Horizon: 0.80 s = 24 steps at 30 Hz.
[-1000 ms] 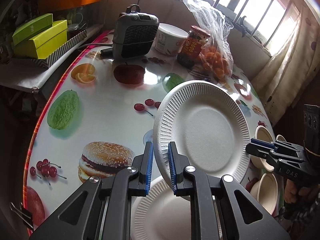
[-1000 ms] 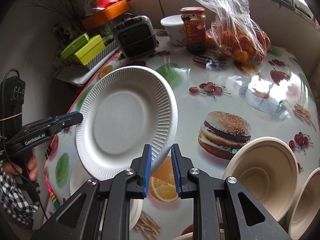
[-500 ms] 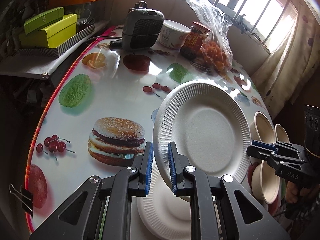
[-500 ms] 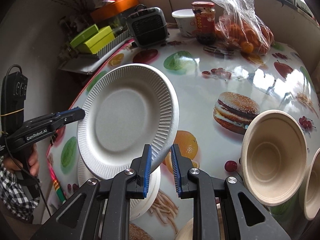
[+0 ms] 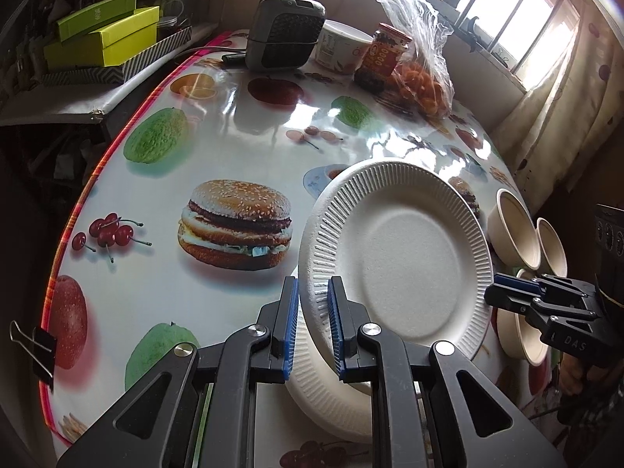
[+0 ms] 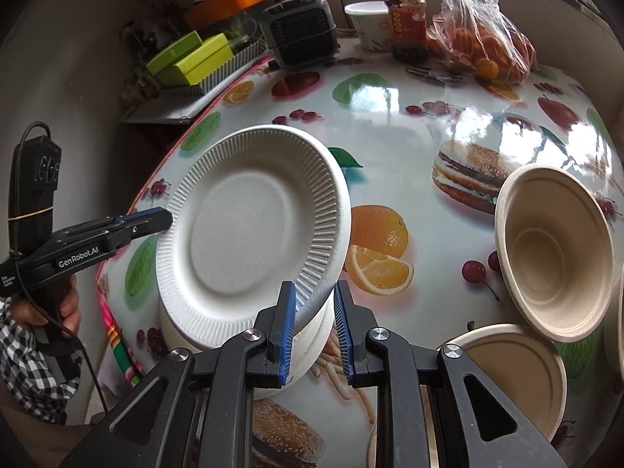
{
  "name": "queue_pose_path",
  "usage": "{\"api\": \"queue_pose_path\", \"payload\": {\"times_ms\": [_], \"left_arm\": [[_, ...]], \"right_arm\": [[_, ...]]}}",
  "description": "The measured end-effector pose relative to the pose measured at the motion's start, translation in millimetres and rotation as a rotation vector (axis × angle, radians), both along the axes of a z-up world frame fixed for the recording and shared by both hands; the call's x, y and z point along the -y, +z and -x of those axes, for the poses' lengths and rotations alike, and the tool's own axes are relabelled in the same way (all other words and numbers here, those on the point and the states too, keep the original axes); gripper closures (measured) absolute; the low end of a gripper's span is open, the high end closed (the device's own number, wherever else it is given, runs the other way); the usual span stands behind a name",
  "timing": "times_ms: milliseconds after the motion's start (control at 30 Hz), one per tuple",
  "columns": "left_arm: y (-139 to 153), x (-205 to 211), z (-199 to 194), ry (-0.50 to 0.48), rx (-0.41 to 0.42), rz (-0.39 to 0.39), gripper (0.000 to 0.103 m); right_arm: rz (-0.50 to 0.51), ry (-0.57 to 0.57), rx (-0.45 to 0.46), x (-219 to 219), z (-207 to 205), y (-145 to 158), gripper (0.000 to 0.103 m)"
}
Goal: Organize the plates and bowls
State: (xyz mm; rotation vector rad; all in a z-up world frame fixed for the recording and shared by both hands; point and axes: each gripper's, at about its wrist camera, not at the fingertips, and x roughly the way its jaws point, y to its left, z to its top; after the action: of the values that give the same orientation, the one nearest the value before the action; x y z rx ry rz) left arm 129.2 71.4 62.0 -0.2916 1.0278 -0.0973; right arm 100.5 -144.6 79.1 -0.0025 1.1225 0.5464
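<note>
Left hand-held gripper [image 5: 314,325]: it is almost closed and pinches the left rim of the white plate [image 5: 394,253]. In the right wrist view its tip [image 6: 163,219] touches the same rim.

White plate: it is in the air, tilted, held on two sides. It is just above the plate stack [image 6: 249,335].

Plate stack: more white plates lie on the counter [image 5: 218,148], under the held plate and close to the near edge.

Right hand-held gripper [image 6: 314,323]: it is almost closed too and pinches the plate's right rim. In the left wrist view it comes in from the right side [image 5: 493,286].

Bowls [image 6: 553,249]: the tan bowls sit to the right of the stack, near each other, one leaning on another. They are not sorted yet.

Step now: this looks like putting the plate down on the stack.

How to do it well: keep both hands at the same height so the plate goes flat. Line its round edge up with the stack below. Let it touch first, then open both grippers together.

What could go wrong: the stack is near the counter edge, so a push sideways might slide it off. The plate is thin and could bend if one side drops first.
</note>
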Motion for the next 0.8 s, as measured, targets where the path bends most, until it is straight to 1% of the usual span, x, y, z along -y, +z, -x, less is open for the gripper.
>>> {"api": "queue_pose_path", "payload": {"times_ms": [467, 800], "left_arm": [[-13.2, -1.8, 16.2, 0.004, -0.028, 0.007, 0.087], [-18.6, -3.0, 22.5, 0.006, -0.042, 0.01, 0.087]], "right_arm": [[0.006, 0.014, -0.034, -4.4, 13.5, -14.0, 0.083], [0.011, 0.02, -0.045, -6.9, 21.6, -18.7, 0.083]]}}
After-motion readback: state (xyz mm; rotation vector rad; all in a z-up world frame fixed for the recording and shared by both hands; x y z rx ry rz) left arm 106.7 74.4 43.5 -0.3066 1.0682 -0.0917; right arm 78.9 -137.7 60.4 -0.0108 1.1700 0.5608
